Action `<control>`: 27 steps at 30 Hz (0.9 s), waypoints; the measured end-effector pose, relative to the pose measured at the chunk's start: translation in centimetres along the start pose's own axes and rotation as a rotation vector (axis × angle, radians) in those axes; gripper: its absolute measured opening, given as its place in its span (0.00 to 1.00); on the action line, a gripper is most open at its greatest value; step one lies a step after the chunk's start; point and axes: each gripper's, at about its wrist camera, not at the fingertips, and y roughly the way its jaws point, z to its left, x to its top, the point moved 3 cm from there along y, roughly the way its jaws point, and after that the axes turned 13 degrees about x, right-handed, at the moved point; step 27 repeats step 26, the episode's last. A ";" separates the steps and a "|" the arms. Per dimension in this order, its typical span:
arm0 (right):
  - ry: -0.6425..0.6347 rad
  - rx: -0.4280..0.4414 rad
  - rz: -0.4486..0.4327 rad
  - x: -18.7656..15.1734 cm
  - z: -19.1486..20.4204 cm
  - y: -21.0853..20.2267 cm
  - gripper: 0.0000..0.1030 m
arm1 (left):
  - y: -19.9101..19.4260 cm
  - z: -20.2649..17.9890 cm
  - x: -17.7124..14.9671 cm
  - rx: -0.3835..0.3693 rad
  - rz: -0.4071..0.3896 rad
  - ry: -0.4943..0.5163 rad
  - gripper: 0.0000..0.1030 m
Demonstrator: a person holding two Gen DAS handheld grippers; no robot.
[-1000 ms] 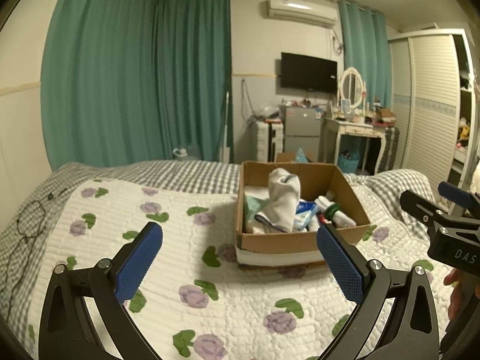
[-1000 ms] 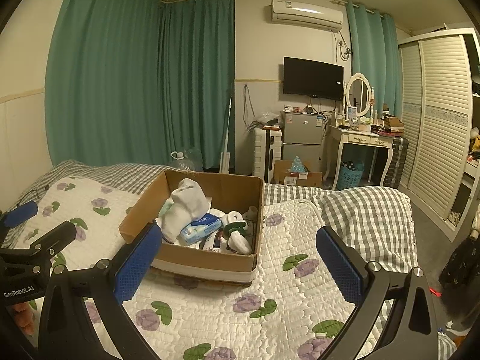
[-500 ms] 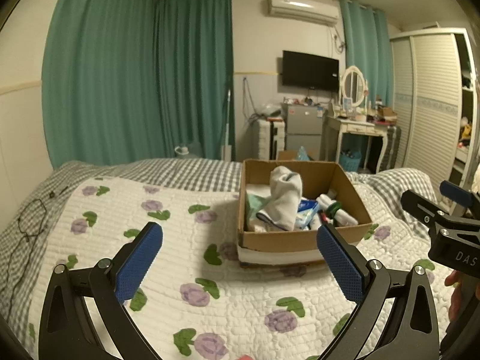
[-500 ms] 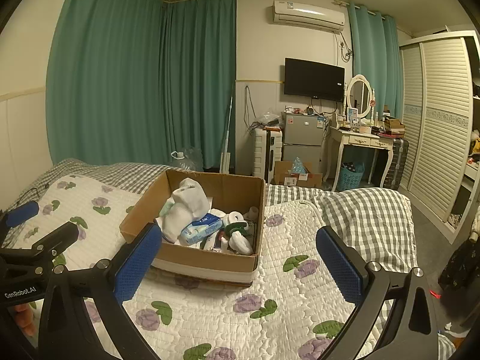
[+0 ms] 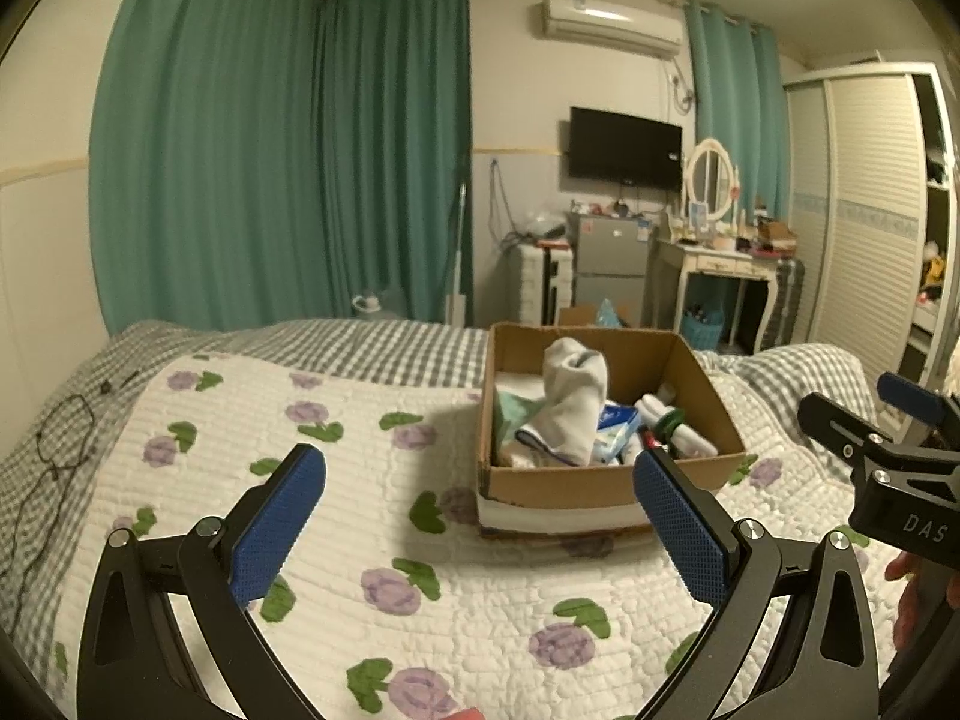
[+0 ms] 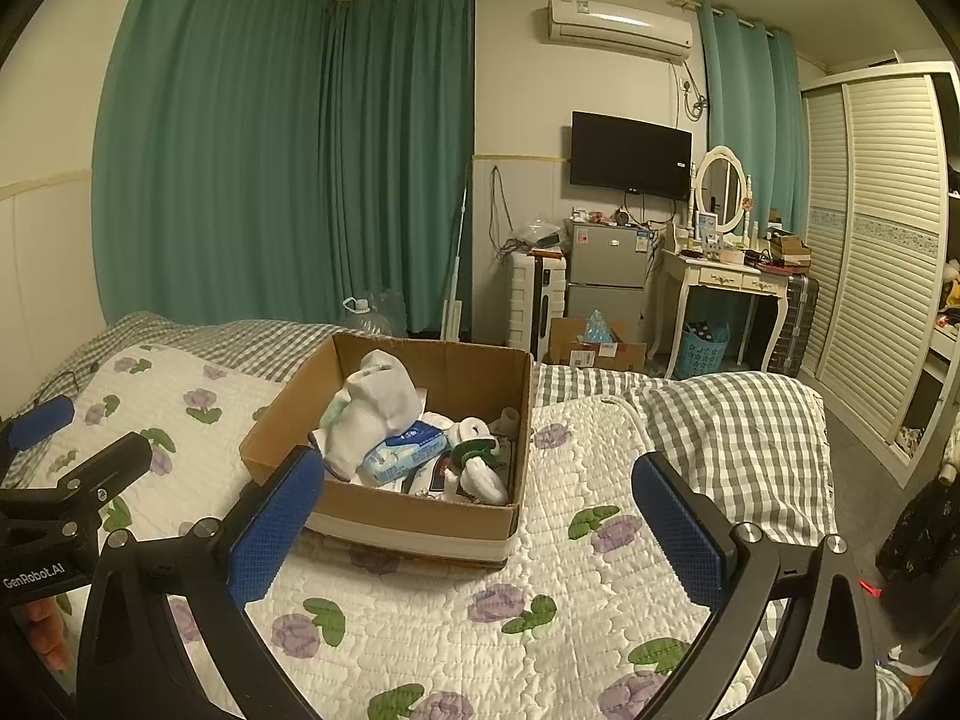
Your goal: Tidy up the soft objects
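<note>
Socks, white ones (image 6: 378, 414), are heaped at the left of an open cardboard box (image 6: 414, 516) that sits on the bed's flowered quilt (image 6: 540, 612); one stands up above the rest, with a blue-and-white tissue pack (image 6: 408, 450) leaning just beside it and a rolled white pair banded in green (image 6: 477, 459) to its right. Seen from the left gripper (image 5: 480, 510), the box (image 5: 600, 480) lies ahead between the blue-padded fingers (image 5: 276, 522), nearer the right-hand one, and the tall sock (image 5: 573, 396) rises past the rim. Both pairs of fingers are spread wide and hold nothing. The right gripper (image 6: 477, 516) hangs over the quilt with the box just beyond its left finger (image 6: 273, 528). Each gripper shows at the edge of the other's view. Green curtains (image 6: 288, 168) and a wall television (image 6: 630, 156) stand behind the bed.
</note>
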 end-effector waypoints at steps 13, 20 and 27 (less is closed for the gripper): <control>-0.001 0.000 0.003 0.0 0.1 0.0 1.00 | 0.0 -0.1 0.0 0.002 0.002 0.006 1.00; -0.002 -0.001 0.005 0.0 0.1 0.0 1.00 | -0.1 -0.1 -0.2 0.002 0.002 0.002 1.00; -0.003 -0.001 0.005 0.0 0.1 0.1 1.00 | -0.2 -0.3 -0.2 0.003 -0.002 -0.005 1.00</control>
